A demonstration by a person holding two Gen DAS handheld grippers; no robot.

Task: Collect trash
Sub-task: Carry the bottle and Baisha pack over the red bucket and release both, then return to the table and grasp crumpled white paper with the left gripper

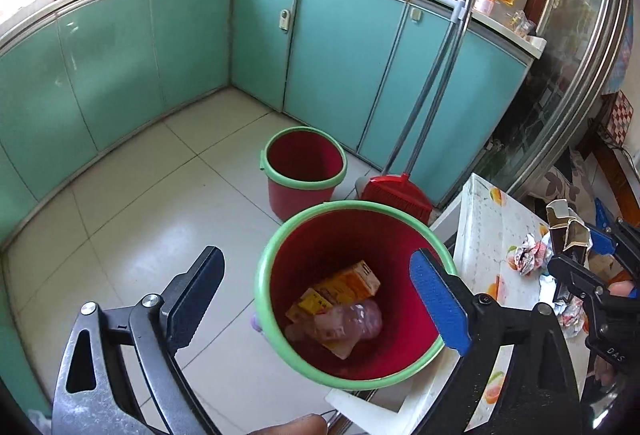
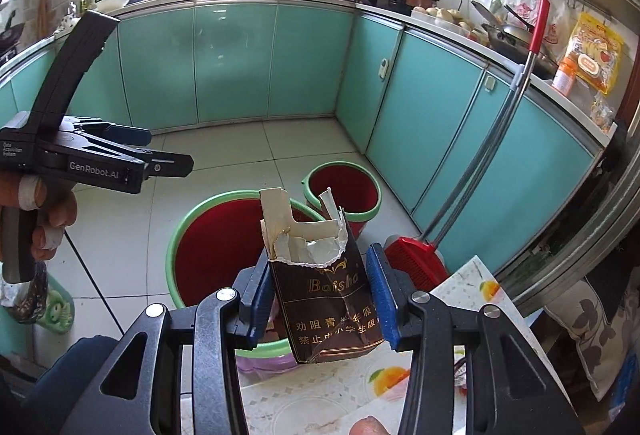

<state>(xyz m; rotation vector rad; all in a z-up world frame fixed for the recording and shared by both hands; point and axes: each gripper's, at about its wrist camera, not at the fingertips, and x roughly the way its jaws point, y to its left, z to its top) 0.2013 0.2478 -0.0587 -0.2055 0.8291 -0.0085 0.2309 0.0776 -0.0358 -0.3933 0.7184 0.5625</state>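
Right gripper [image 2: 320, 299]: blue-padded fingers [image 2: 380, 295] pressed against both sides of a torn dark-brown cigarette pack [image 2: 328, 307], gold "Baisha" lettering facing the camera. Pack held upright, ragged open top uppermost, pale inner liner showing. It hangs over the left edge of the table [image 2: 472, 287], with the near bin [image 2: 180, 235] just beyond and below it.

Left gripper [image 1: 316, 299]: fingers spread wide, nothing between them. It hovers above the near bin [image 1: 264, 275], the blue pad [image 1: 440, 299] of one finger overlapping the bin's right rim in view. In the right wrist view the left gripper [image 2: 160, 151] shows from the side, at the left of the frame, above the floor.

Near bin: red inside, green rim, standing on the floor against the table's left edge. Inside it lie an orange carton [image 1: 352, 283], a yellow packet [image 1: 312, 305] and a crumpled clear plastic bottle [image 1: 344, 323], all touching at the bottom.

Second bin [image 1: 304, 171], same colours, stands farther off near the teal cabinets [image 1: 160, 47]; nothing visible inside it. A red broom and dustpan [image 1: 394, 191] lean against the cabinet just right of it.

Table [image 1: 488, 227]: white, fruit-patterned cover. A crumpled wrapper [image 1: 528, 255] lies near its far edge, close beside the right gripper [image 1: 592, 239], which holds the pack [image 1: 568, 227] there.
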